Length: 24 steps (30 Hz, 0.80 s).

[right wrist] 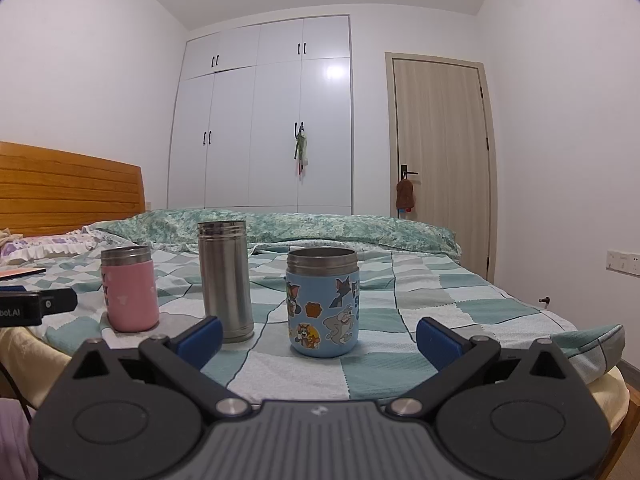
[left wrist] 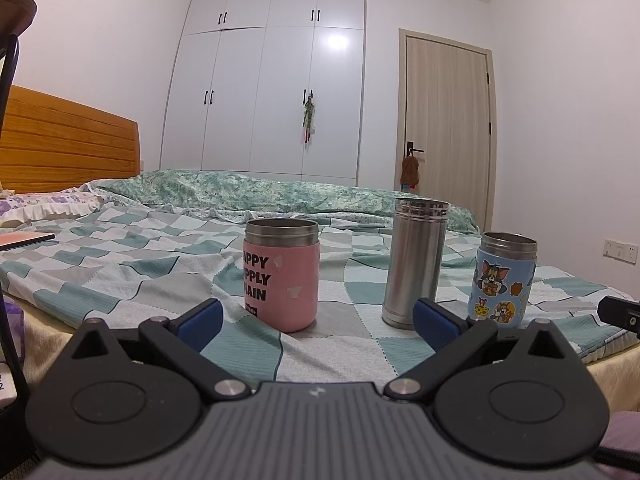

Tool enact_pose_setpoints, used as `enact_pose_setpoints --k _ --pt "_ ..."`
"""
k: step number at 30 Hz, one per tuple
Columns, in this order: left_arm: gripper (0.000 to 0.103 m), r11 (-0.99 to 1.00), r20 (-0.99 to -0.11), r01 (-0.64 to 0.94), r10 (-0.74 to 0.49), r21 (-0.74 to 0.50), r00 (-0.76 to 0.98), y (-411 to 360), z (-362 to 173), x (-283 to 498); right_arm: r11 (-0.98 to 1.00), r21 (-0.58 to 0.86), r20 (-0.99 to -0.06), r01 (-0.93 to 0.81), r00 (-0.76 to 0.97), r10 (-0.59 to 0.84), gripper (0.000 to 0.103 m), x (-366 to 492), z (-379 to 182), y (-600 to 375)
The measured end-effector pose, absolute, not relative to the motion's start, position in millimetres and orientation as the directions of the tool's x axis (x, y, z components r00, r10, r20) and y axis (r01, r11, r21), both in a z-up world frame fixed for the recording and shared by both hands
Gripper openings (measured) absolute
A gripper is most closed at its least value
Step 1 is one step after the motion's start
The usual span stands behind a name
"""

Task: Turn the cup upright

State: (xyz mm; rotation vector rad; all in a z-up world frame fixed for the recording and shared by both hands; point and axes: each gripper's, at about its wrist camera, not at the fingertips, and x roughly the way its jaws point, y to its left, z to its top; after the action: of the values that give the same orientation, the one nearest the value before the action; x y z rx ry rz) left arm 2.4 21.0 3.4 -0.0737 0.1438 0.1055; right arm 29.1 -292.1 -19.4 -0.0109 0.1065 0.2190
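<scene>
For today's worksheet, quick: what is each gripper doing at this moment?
Left gripper: open, holding nothing, facing the pink cup.
Right gripper: open, holding nothing, facing the blue cartoon cup.

White wardrobe (right wrist: 262, 116) beside pale door (right wrist: 440, 152); wooden headboard (right wrist: 68, 188) — white walls.

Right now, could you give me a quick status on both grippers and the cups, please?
Left gripper open, empty; right gripper open, empty. Pink cup, steel cup, blue cartoon cup all standing mouth-up on the bed. Nothing in the way.
</scene>
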Motion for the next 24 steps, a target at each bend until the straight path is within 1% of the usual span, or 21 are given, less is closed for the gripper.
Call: enact_pose_setpoints --k 24 --pt "0.103 0.993 -0.148 -0.109 0.101 -0.05 0.984 18.0 3.6 2.9 0.976 0.012 -0.103 -0.217 0.971 0.217 0.103 29.8 -19.6 -294.5"
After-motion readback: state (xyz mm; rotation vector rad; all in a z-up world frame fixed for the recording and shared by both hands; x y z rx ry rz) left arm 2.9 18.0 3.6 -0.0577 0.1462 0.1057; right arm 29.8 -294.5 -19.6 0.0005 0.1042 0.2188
